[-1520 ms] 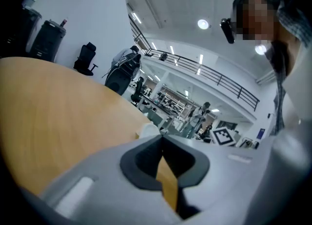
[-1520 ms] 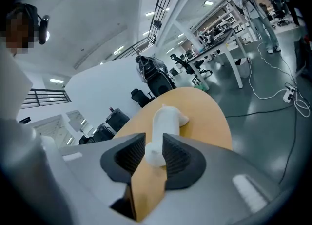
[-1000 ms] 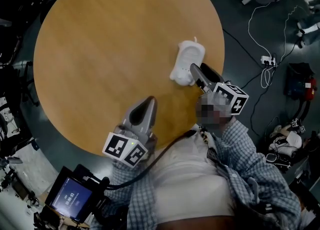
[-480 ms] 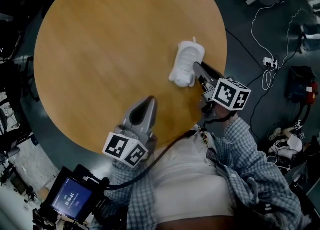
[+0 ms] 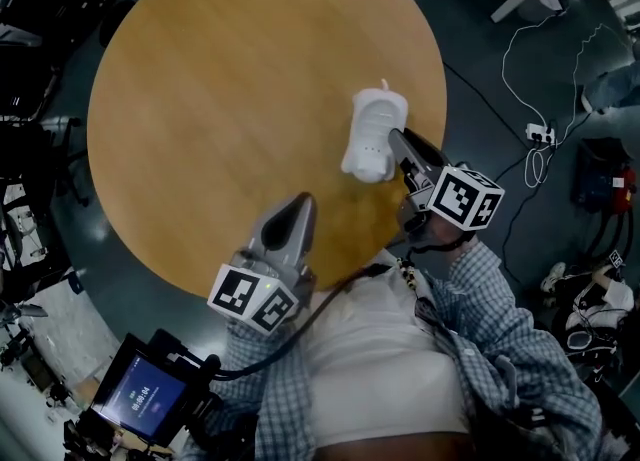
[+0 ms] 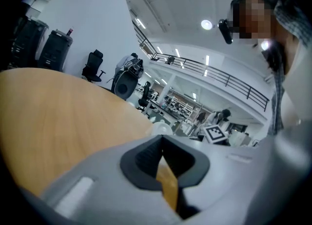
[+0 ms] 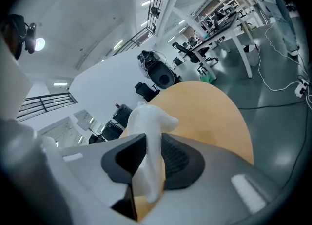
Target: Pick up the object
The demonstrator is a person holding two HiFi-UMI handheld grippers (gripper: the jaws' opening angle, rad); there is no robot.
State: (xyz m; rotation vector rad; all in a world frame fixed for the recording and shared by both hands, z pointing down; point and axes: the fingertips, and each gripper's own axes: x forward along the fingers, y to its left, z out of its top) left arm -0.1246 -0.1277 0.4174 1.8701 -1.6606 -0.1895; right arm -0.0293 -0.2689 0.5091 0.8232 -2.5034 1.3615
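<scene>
A white moulded plastic object (image 5: 375, 129) lies on the round wooden table (image 5: 230, 79), close to its right edge. My right gripper (image 5: 393, 152) reaches it from the near side. In the right gripper view the object (image 7: 146, 116) stands between the two dark pads (image 7: 178, 158), which touch it on both sides as the jaws are closing. My left gripper (image 5: 298, 205) hangs over the table's near edge, well left of the object. Its jaws meet at the tips with nothing in them, as the left gripper view (image 6: 162, 143) shows.
The table's right rim (image 5: 440, 99) runs just past the object. On the floor to the right lie a power strip (image 5: 540, 129) and loose cables. A lit screen (image 5: 145, 389) sits at my lower left. Dark chairs and gear stand off the table's left side.
The right gripper's jaws have drawn in on the near end of the white object. The left gripper stays where it was.
</scene>
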